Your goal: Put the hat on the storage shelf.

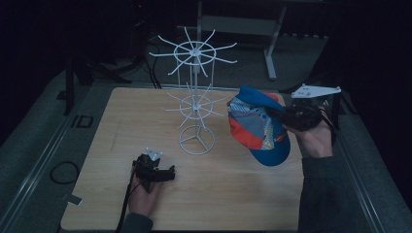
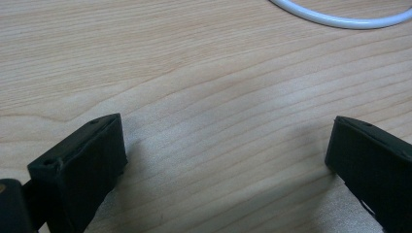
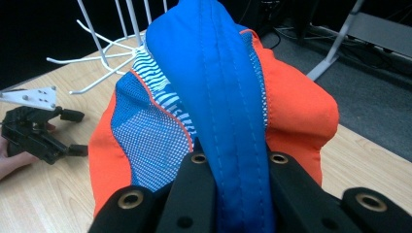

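Note:
A blue and orange cap (image 1: pixel 257 126) hangs in the air to the right of a white wire rack (image 1: pixel 196 97). My right gripper (image 1: pixel 286 116) is shut on the cap's blue edge (image 3: pixel 233 160), which is pinched between its black jaws. The cap's orange and striped panels (image 3: pixel 145 145) bulge out in front of the jaws. My left gripper (image 1: pixel 165 174) rests on the wooden table (image 1: pixel 218 194) near the front left, held by a hand. Its jaws stand wide apart over bare wood (image 2: pixel 223 160) with nothing between them.
The rack has two tiers of spoke-like hooks and a ring base (image 1: pixel 196 141), whose rim (image 2: pixel 340 19) lies just ahead of the left gripper. A grey floor and a metal frame leg (image 1: pixel 272 53) lie beyond the table's far edge.

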A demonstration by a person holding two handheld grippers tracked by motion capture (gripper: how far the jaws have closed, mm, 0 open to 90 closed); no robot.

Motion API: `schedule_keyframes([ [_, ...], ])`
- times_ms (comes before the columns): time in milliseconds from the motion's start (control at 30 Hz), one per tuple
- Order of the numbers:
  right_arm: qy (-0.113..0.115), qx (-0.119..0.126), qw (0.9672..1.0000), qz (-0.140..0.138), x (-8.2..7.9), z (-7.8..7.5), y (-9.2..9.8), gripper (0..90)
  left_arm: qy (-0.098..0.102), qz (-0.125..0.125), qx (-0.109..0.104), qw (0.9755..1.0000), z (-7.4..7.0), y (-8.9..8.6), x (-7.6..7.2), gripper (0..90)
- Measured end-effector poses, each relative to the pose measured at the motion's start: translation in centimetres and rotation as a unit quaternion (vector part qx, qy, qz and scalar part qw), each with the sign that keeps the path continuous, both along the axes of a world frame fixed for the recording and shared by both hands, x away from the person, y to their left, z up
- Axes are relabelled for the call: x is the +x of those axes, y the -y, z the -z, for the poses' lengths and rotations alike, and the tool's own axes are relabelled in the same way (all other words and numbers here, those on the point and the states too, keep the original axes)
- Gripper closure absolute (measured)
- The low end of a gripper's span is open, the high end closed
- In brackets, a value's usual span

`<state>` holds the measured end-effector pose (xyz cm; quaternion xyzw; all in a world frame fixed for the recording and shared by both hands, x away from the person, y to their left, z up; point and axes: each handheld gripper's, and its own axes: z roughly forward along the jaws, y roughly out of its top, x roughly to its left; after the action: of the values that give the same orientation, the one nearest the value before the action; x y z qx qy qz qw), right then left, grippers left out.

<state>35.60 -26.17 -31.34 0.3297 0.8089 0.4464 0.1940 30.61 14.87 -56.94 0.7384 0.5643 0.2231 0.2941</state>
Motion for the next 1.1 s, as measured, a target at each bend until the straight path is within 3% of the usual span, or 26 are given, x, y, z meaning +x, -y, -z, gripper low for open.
schedule_keyframes([
  [633, 0.015, 0.025, 0.9996, -0.001, -0.1, -1.2, 0.7, 88.3, 0.0, 0.0, 0.0, 1.0, 0.0, 0.0, 0.0, 1.4],
  [1100, 0.021, 0.06, 0.998, -0.01, -0.6, -2.6, 1.6, 88.3, 0.0, 0.0, 0.0, 1.0, 0.0, 0.0, 0.0, 1.4],
])
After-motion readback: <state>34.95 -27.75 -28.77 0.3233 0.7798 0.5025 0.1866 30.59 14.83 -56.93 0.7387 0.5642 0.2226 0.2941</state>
